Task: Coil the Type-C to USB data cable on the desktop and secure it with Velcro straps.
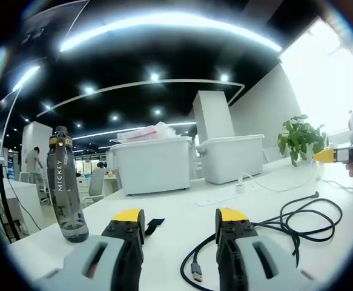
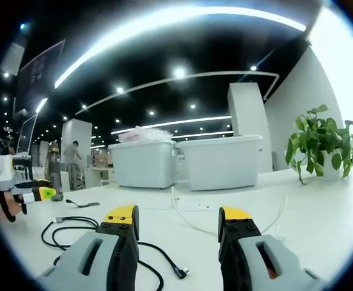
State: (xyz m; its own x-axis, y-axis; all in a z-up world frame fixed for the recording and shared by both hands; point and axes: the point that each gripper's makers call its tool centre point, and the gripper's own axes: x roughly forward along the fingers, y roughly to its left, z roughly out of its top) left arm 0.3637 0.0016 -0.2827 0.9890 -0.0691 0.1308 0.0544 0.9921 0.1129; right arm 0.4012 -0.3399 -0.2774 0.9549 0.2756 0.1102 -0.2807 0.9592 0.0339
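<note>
The black data cable (image 1: 306,219) lies loose on the white desk (image 1: 176,206), looping to the right, with its USB plug (image 1: 195,271) just in front of my left gripper (image 1: 180,215). That gripper is open and holds nothing. A black Velcro strap (image 1: 154,225) lies by its left jaw. In the right gripper view the same cable (image 2: 73,228) curls at the lower left, one plug (image 2: 182,273) lying between the jaws. My right gripper (image 2: 178,213) is open and empty. The strap (image 2: 82,204) lies further left, near the left gripper (image 2: 36,194).
A dark water bottle (image 1: 67,188) stands at the left. Two white storage bins (image 1: 152,163) (image 1: 230,157) sit at the back, with a potted plant (image 1: 300,139) to the right. A white cable (image 2: 182,212) trails over the desk. The right gripper (image 1: 346,154) shows at the right edge.
</note>
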